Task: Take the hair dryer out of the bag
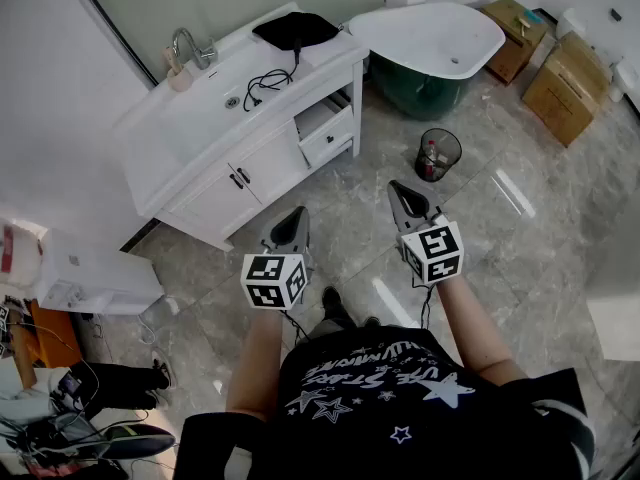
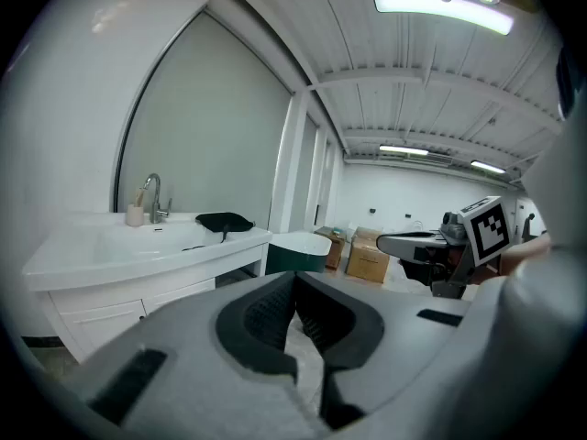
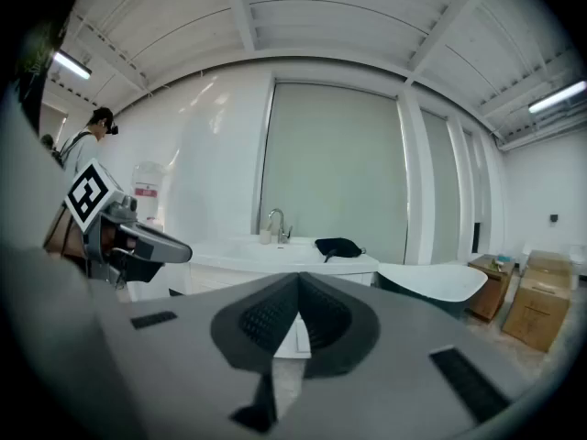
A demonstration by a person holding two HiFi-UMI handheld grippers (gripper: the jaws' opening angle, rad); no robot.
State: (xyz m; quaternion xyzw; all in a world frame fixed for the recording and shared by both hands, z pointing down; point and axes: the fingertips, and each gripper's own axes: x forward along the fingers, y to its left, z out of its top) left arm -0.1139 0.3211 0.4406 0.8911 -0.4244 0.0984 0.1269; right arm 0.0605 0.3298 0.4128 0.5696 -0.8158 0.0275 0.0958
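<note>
Left claw [image 1: 296, 213], right claw [image 1: 398, 188]: closed, empty

The head view looks steeply down from high up, while both gripper views face nearly level from well back, all sharing the far vanity [image 1: 212, 200] and bathtub [image 1: 430, 34].

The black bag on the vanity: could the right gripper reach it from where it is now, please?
Probably not yet. The right gripper hangs shut over the floor, well short of the vanity; nothing blocks the black bag, so stepping closer should do.
</note>
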